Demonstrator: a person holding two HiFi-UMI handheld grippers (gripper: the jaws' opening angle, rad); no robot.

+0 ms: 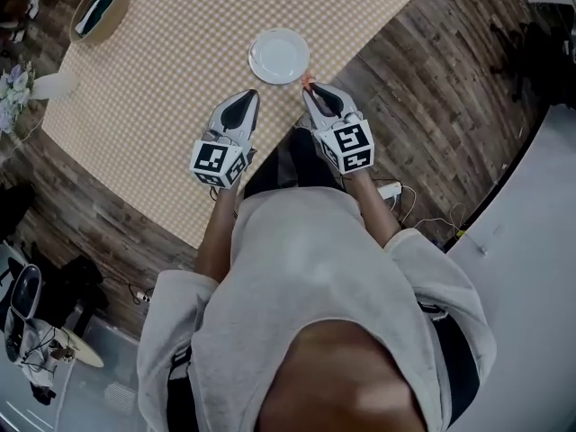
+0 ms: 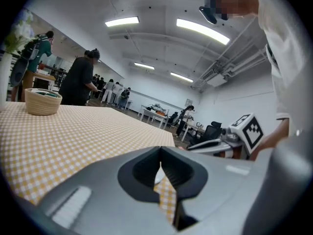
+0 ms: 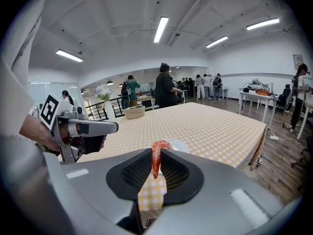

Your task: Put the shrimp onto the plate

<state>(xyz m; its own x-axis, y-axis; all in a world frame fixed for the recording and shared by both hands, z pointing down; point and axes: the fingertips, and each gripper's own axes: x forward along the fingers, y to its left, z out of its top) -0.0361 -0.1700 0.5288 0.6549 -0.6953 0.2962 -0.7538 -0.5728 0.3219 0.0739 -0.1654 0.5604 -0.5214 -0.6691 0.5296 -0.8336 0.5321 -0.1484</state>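
The right hand-held gripper (image 1: pixel 308 86) is pinching the shrimp (image 3: pixel 155 156), poising it for the white plate (image 1: pixel 279 56) by the bench's (image 1: pixel 171 79) near edge (left hand-held gripper (image 1: pixel 245 99) is idling closed, empty).

No readable text, labels or numbers

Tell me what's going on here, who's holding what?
A person is at a table with a yellow checked cloth, a two-jaw gripper in each hand. The right gripper is shut on a curled orange-pink shrimp, just short of the small round white plate, which is bare. The left gripper is shut with nothing in it, beside the right one.
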